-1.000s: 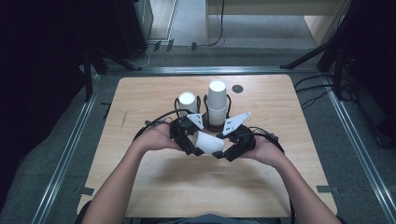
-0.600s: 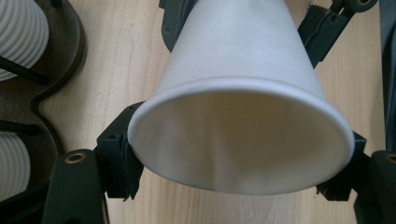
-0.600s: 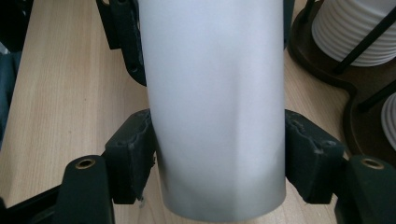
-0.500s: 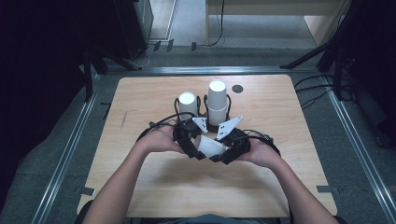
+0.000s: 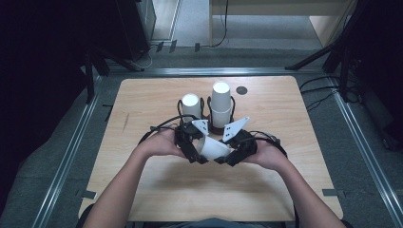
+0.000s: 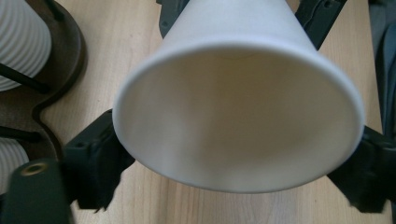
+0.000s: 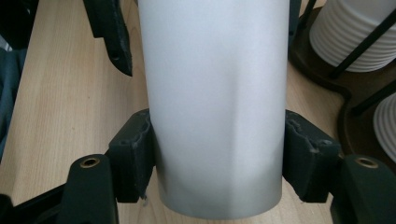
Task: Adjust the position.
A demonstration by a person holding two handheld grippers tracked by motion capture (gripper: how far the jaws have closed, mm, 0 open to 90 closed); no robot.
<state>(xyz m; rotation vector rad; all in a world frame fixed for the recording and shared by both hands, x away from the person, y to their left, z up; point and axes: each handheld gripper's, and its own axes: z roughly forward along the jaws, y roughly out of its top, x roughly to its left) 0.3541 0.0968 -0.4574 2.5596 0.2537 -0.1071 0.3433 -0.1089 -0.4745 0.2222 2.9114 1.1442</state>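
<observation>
At frame centre I hold one cup (image 5: 212, 148) above the table (image 5: 152, 190). My left claw (image 5: 194, 151) clamps its open rim end. My right claw (image 5: 229, 156) clamps its base end.

paper cup (image 7: 215, 102) top cut off in right gripper view, ribbed cup stacks (image 6: 21, 42) cropped at edges

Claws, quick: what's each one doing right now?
Left claw: shut on the white paper cup, gripping its open rim end.
Right claw: shut on the same cup, gripping its base end.
</observation>
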